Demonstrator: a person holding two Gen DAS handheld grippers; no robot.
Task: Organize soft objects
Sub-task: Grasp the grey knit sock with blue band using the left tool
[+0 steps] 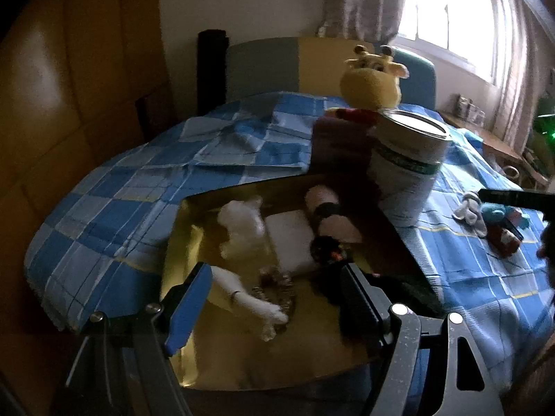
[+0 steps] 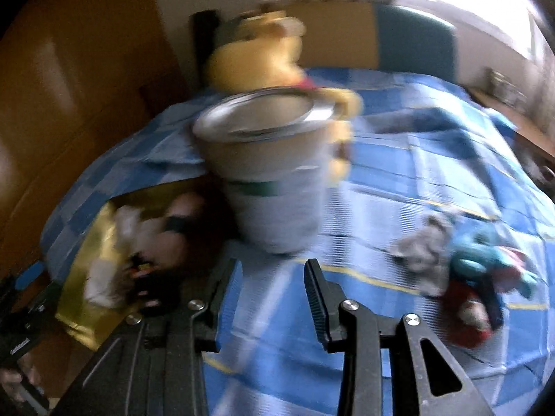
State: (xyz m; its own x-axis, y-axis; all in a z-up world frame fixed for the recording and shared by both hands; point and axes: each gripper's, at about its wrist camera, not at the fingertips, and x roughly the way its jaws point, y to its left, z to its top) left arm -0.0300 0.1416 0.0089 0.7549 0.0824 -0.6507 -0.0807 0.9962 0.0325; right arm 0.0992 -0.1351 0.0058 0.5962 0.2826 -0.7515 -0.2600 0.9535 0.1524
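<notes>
A gold-lined open box [image 1: 194,242] lies on the blue checked cloth and holds a white plush [image 1: 242,225], a black-and-white plush [image 1: 329,225] and a pale doll-like toy [image 1: 249,301]. My left gripper [image 1: 274,301] is open and empty just above the box's near end. A yellow giraffe plush [image 1: 371,83] sits behind a tall tin [image 1: 406,159]. A grey, blue and red heap of small soft toys [image 2: 461,270] lies on the cloth at the right. My right gripper [image 2: 274,298] is open and empty over the cloth, in front of the tin [image 2: 270,176], left of the heap.
The table has a checked cloth [image 1: 121,190], with a chair back [image 1: 312,62] behind it. A wooden wardrobe [image 1: 69,86] stands at the left. A window and a cluttered sill [image 1: 485,114] are at the right. The right wrist view is blurred.
</notes>
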